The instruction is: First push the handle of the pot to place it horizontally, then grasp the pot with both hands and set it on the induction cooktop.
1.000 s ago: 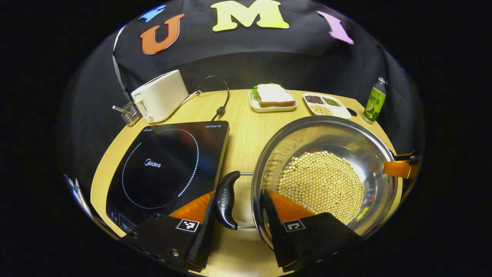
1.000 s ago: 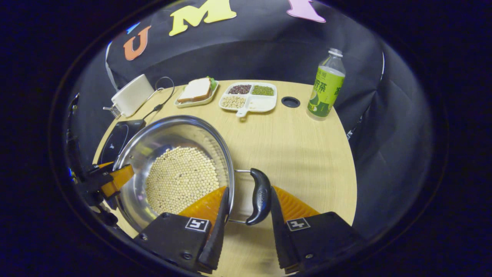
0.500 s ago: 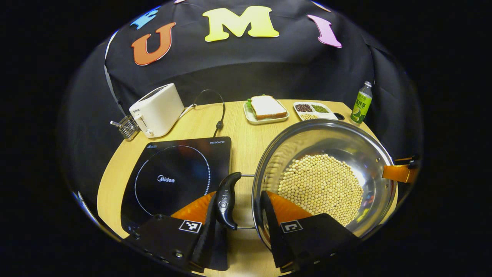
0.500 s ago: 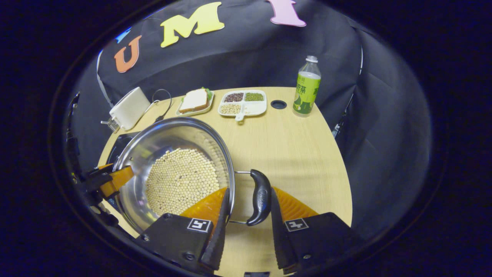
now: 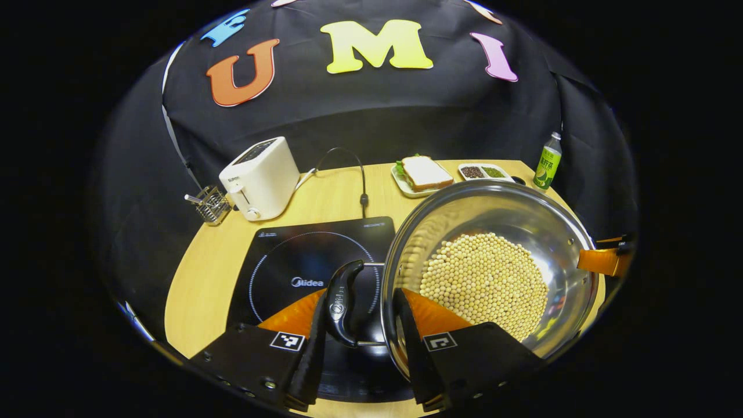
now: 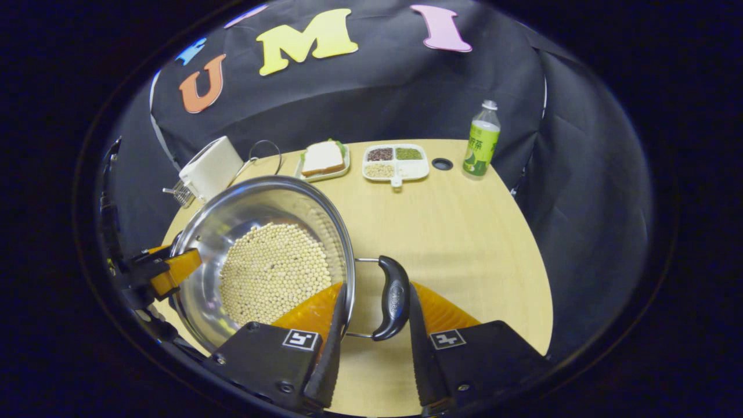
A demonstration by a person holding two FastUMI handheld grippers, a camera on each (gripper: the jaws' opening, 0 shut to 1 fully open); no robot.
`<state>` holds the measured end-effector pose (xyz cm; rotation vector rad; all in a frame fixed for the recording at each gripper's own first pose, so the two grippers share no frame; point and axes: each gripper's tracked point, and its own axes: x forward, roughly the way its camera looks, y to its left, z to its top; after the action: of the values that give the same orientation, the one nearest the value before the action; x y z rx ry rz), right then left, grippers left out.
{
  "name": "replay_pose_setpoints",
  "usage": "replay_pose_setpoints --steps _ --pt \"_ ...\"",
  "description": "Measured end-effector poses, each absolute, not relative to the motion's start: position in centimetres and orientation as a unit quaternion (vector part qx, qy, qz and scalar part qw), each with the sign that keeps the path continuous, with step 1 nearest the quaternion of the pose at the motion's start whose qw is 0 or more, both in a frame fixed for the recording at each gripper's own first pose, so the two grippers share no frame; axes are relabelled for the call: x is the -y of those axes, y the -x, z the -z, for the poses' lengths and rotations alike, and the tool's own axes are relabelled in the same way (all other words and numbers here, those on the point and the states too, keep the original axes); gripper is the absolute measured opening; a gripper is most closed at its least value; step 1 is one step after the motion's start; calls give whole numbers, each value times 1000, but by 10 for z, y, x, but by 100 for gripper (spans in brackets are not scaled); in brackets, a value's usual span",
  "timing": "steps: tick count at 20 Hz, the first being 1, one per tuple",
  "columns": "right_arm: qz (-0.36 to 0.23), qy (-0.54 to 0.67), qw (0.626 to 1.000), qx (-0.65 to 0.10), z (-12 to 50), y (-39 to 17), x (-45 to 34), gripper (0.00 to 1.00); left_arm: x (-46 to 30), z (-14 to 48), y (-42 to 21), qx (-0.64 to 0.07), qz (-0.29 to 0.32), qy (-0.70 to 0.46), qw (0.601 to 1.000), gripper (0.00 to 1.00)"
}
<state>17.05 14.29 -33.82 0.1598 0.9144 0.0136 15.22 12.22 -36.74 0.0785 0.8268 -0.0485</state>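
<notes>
Jaws narrow, each pair clamped on a pot handle (image 5: 342, 302) | step: pot (image 5: 493, 232) carried toward induction cooktop (image 5: 302, 261) — partly over | next: centred, lowered level.

Table (image 6: 464, 232): round-edged, pale wood grain, round cable hole (image 6: 442, 164) near far edge | Wall (image 5: 371, 110): black cloth draped behind and around the table, ahead of the tongs, creased | Light: even, from above, soft glare on tabletop | Floor: hidden in darkness
</notes>
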Motion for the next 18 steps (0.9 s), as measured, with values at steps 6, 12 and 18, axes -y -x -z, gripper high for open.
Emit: replay_pose_setpoints --steps 6,12,18 --pt "-18 -66 890 -450 334 -188 -199 53 -181 370 -160 -409 7 -34 912 59" --pt "-28 -68 881 -468 343 -203 -262 54 -241 380 -169 -425 -6 -41 904 59" --pt "-31 -58 876 -477 345 -213 -312 54 -292 387 -177 -426 -11 -40 904 59"
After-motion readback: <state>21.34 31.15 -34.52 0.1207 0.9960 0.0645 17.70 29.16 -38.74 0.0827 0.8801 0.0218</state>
